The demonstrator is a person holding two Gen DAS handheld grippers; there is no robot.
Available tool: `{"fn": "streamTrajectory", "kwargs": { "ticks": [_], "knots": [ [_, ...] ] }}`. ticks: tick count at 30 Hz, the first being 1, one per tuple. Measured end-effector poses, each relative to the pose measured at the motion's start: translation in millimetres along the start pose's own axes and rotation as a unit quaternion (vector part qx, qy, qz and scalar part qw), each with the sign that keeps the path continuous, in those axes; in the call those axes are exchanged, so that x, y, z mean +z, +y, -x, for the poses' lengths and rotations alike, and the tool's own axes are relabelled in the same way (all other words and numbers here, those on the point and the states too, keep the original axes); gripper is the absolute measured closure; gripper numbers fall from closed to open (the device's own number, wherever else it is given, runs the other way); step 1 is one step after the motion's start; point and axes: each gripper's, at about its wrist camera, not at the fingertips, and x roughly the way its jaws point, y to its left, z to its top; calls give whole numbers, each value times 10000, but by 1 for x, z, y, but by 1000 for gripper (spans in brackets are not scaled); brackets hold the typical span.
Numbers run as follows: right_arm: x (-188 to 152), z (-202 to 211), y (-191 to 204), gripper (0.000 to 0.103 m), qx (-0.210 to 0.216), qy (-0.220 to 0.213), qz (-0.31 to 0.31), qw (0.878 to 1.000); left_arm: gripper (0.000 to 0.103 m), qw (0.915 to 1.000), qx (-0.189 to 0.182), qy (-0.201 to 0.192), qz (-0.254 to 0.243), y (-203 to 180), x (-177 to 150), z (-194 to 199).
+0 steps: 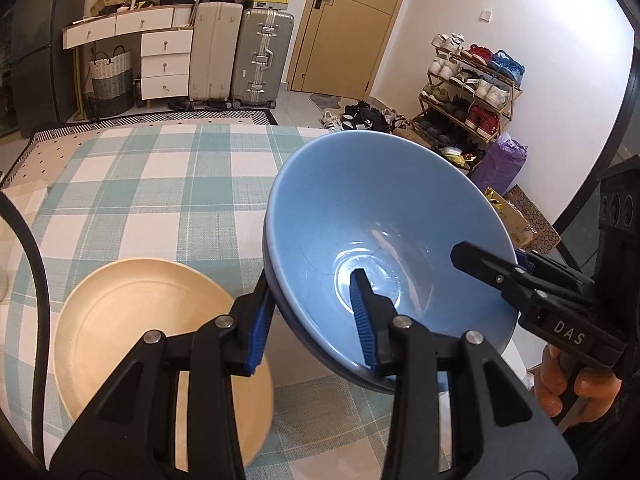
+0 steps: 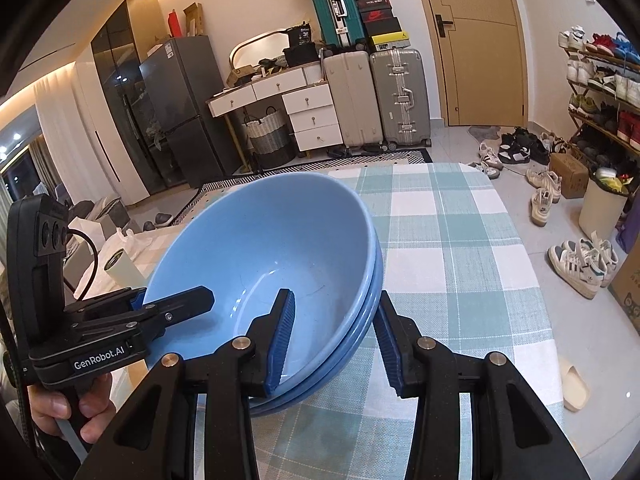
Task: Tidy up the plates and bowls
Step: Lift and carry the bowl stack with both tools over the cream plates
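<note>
A: Start at your left — what's on the desk point(image 1: 168, 184)?

B: A cream plate point(image 1: 132, 320) lies flat on the green-and-white checked cloth, with nothing in it. Your left claw point(image 1: 316, 320) hangs partly over its right edge.

A: And the claw itself?

B: It is narrowed onto the near-left rim of the blue bowls point(image 1: 380, 220) — one blue pad point(image 1: 364, 320) lies inside against the wall, the other sits outside. So you have a pinch on the rim, jaws only a little apart.

A: Bowls, more than one?

B: Yes. In the right wrist view you can count stacked rims at the edge, at least two and perhaps three bowls nested together. The top one is empty; only a glossy reflection shows at its bottom. The stack is tilted and held clear above the desk, with the cloth showing below it.

A: My right side?

B: Your right claw point(image 2: 336, 344) is clamped the same way on the opposite rim, one pad inside, one outside. Your right hand point(image 1: 568, 388) shows wrapped on the handle.

A: The room beyond?

B: Beyond the desk's far edge, going left to right: a dark fridge point(image 2: 180, 108), a white drawer unit point(image 1: 164, 64) with a woven basket point(image 1: 112, 80) under it, upright suitcases point(image 1: 240, 52), a tan door point(image 1: 352, 20), then a shoe rack point(image 1: 472, 84) with loose shoes on the tiled floor.
</note>
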Motion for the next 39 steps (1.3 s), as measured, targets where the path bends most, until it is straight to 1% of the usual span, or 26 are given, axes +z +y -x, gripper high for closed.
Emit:
{"fn": "streamTrajectory", "kwargs": {
  "ticks": [7,14,22,31,39],
  "knots": [
    [7,4,24,62,78,-40,184,9998,69,9996,168,-209,95,11,-2,32],
    [10,3,54,62,260,-42,379,9989,69,9981,387,-397,250,28,-13,72],
    [4,-9,88,62,542,41,571,9969,69,9956,718,-465,380,57,-29,108],
    [-6,-30,119,62,785,158,653,9947,69,9921,1077,-511,384,88,-43,133],
    [-7,-42,140,62,873,206,743,9932,69,9891,1216,-633,530,106,-49,145]
  ]
}}
